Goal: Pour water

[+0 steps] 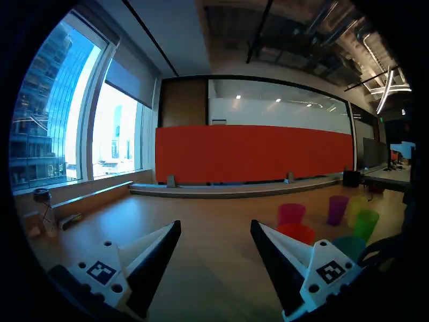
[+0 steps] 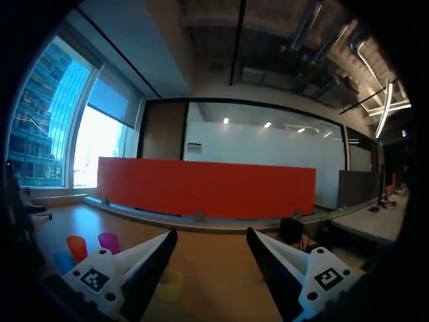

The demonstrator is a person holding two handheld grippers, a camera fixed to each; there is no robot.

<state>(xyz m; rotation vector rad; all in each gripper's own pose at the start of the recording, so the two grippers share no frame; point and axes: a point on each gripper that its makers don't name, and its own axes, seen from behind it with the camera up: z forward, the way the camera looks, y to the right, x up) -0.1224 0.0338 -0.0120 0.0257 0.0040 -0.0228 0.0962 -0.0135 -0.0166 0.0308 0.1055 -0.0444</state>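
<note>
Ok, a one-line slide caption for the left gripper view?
Open left gripper poised over the wooden table, coloured cups clustered off to its right.

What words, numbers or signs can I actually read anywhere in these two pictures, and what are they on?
No text here is readable.
Small wall sign, seen above the orange partition: too small and blurred to read.
Black-and-white square markers on the fingers: patterns, not letters or numbers.
The pink cup and its neighbours: no print visible.
</note>
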